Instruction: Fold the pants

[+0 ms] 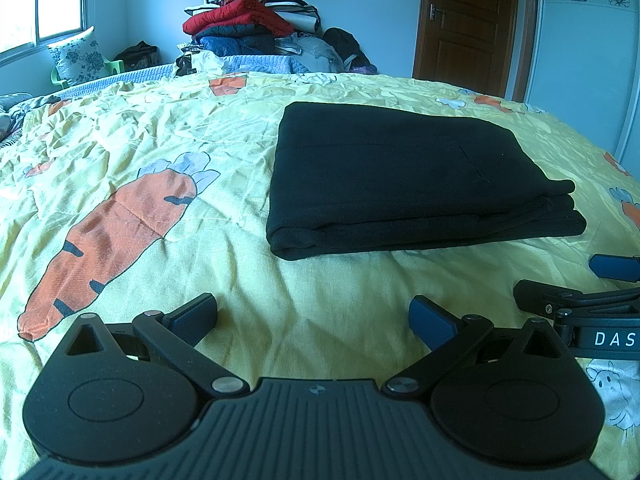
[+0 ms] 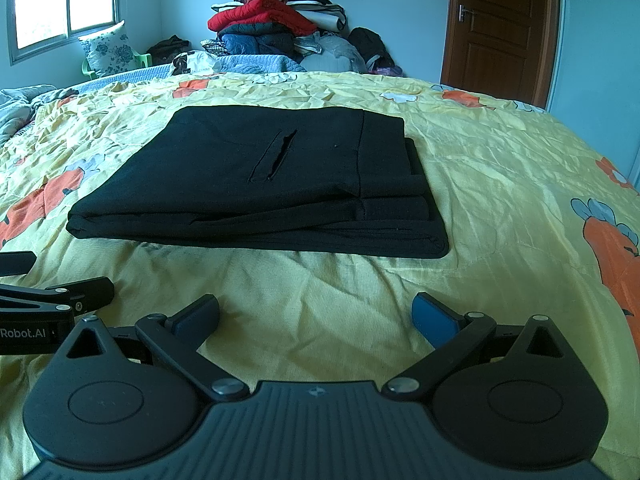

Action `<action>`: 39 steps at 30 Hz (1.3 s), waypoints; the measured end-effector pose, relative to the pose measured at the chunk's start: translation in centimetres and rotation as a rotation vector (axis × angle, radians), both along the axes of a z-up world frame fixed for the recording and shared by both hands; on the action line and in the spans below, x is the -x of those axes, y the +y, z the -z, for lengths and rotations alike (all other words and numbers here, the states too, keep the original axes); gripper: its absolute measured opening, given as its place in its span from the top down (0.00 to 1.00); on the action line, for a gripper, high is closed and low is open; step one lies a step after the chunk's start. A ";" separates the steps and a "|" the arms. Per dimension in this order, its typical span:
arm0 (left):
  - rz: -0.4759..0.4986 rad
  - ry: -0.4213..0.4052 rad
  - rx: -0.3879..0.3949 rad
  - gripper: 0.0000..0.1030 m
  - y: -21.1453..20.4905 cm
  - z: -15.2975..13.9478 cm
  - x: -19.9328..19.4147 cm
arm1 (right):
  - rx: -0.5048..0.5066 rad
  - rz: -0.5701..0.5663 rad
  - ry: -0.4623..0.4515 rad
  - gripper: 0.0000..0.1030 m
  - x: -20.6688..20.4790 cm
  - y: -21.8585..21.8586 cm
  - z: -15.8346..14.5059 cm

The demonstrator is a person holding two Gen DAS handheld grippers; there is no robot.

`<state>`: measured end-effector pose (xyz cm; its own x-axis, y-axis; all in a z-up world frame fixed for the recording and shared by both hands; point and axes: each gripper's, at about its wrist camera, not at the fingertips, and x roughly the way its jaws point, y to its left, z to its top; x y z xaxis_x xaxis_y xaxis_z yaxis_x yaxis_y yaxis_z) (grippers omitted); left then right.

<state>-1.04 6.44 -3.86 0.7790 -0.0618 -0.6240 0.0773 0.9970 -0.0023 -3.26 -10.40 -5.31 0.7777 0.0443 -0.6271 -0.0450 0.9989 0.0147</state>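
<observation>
**A:** Two views, one result: the pants (image 1: 404, 176) lie folded into a thick black rectangle on the bed (image 1: 168, 128), right of centre in the left wrist view and left of centre in the right wrist view. A slit pocket faces up on the top layer.

**B:** And the tools?

**A:** The left hand-held gripper (image 1: 314, 318) sits at the bottom of its frame, fingers spread wide, nothing between them, well short of the cloth. The right hand-held gripper (image 2: 316, 316) is the same: fingers apart, empty, hovering over bare sheet near the stack's front edge. Each one shows at the side of the other's view, so they are close together.

**B:** So the folding looks finished?

**A:** By the look of it, yes, or nearly. The layers at the front right corner are stepped rather than flush, with the lowest sticking out.

**B:** What could spoil it?

**A:** A finger catching that loose lower layer would likely drag the stack open. Pushing in low could bunch the wrinkled sheet and tilt the pile. With the grippers this near each other, a careless swing might also knock one into the other.
</observation>
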 end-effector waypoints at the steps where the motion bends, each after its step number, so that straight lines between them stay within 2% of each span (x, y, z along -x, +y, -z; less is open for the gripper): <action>1: 0.000 0.000 0.000 0.00 0.0 0.0 0.0 | 0.000 0.000 0.000 0.00 0.0 0.0 0.0; 28: 0.000 0.000 -0.002 0.00 0.0 0.0 0.0 | 0.002 0.000 0.000 0.00 0.0 0.1 0.0; 33: 0.022 0.000 0.031 0.00 0.5 -0.1 0.3 | 0.002 0.003 0.001 0.00 0.0 0.0 0.0; 36: -0.008 0.002 0.061 0.00 1.3 -0.3 0.6 | 0.003 0.000 0.015 0.00 0.3 0.1 -0.1; 39: -0.081 0.026 0.025 0.00 1.7 -0.5 0.8 | -0.005 -0.023 0.046 0.00 0.6 0.5 -0.5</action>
